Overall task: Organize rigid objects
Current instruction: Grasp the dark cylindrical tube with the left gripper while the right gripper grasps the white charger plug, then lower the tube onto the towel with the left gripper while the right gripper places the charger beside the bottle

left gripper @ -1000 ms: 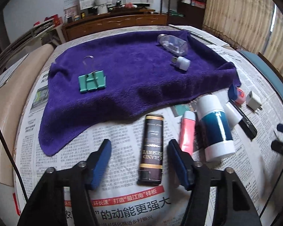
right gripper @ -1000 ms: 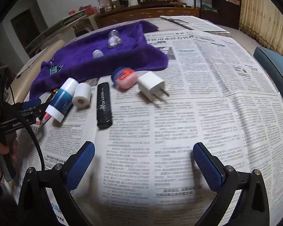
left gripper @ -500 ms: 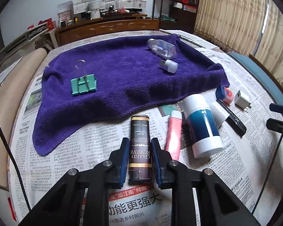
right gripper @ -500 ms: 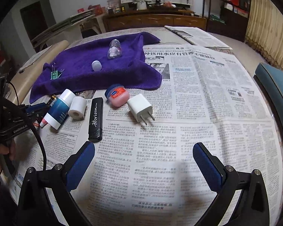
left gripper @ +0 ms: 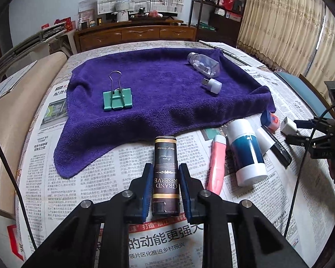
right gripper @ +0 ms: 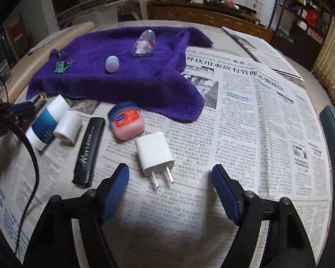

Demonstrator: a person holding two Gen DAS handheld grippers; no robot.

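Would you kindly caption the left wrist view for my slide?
Left gripper shut on a brown Grand Reserve tube lying on newspaper before a purple towel.

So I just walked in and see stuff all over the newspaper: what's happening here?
A person is sorting small items onto the purple towel. The left gripper is shut on the dark brown "Grand Reserve" tube lying on the newspaper. The right gripper is closing toward the white plug-in charger, not yet touching it.

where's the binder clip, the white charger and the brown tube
binder clip (left gripper: 117, 99), left wrist view, on its green body
white charger (right gripper: 154, 150), right wrist view, on its top face
brown tube (left gripper: 165, 174), left wrist view, on the label between the pads
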